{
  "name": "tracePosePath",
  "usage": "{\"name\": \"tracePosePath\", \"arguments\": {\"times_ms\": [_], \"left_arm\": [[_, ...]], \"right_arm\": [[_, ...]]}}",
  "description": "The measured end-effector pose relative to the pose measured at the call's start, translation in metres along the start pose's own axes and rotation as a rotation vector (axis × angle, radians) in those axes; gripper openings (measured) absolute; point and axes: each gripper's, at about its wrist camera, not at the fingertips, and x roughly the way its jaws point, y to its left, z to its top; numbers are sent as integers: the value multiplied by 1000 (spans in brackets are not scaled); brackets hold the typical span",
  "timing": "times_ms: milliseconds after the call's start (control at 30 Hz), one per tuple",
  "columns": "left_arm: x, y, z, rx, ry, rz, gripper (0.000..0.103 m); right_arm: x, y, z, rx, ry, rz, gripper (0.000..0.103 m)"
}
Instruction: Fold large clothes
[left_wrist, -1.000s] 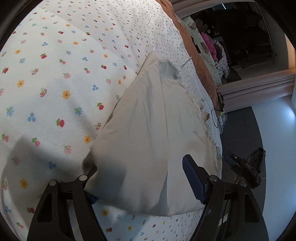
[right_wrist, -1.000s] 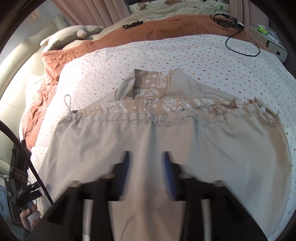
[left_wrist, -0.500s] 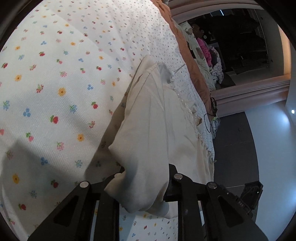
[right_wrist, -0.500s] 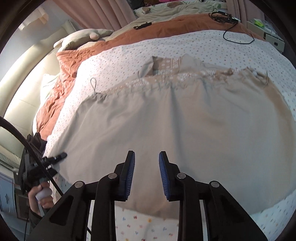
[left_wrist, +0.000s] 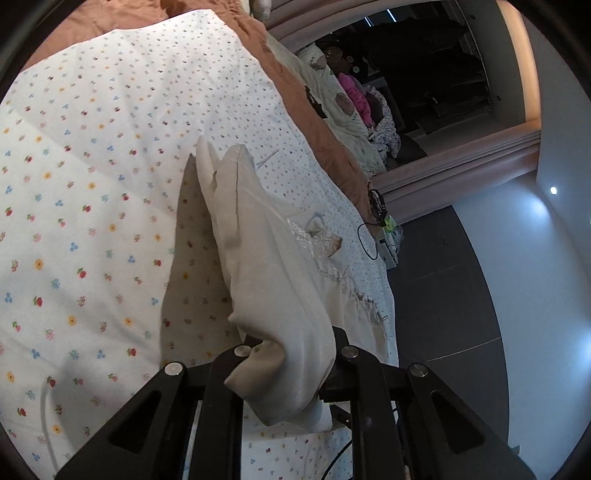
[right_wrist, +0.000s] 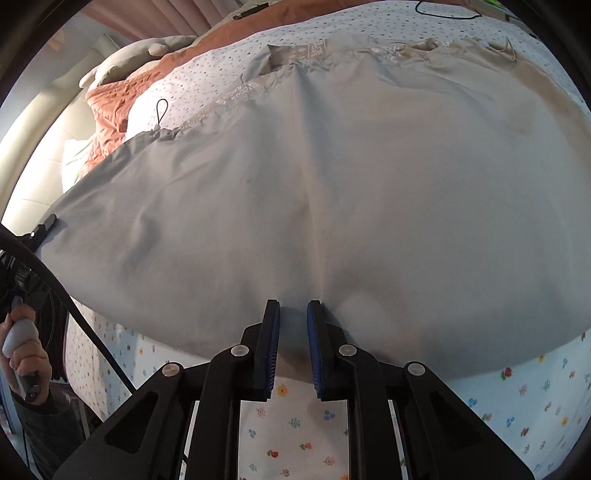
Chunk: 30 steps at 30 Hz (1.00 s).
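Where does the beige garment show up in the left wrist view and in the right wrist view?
Left wrist: beige garment runs down the centre, its bunched corner between the hand-held gripper's fingers.
Right wrist: the garment fills most of the frame, spread flat.
Shared landmark: the floral bedsheet under it.

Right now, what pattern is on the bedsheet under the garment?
White bedsheet with small multicoloured flowers, clearest in the left wrist view.

Left gripper (left_wrist: 291, 360) clamped garment (left_wrist: 269, 266) (lifted); right gripper (right_wrist: 293, 343) closing.
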Motion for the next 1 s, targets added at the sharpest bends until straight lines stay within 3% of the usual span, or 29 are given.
{"name": "tracePosePath", "arguments": {"times_ms": [233, 367, 667, 700, 733, 800, 967, 1000], "left_arm": [[4, -48, 9, 77, -3, -16, 16], [10, -75, 14, 101, -2, -22, 16], [28, -154, 9, 212, 24, -63, 16], [31, -163, 8, 223, 29, -69, 16], [34, -173, 6, 237, 35, -73, 16], [42, -192, 4, 261, 46, -80, 16], [66, -234, -3, 304, 80, -88, 16], [71, -241, -5, 327, 103, -118, 16]], "right_arm": [[24, -5, 31, 35, -46, 11, 12], [37, 1, 43, 82, -58, 63, 12], [-9, -20, 30, 94, -131, 204, 14], [-15, -26, 28, 101, -140, 216, 25], [-21, -32, 25, 111, -151, 219, 46], [-35, -45, 19, 131, -191, 232, 67], [-62, -79, 4, 179, -245, 258, 67], [-67, -83, 1, 188, -254, 258, 67]]}}
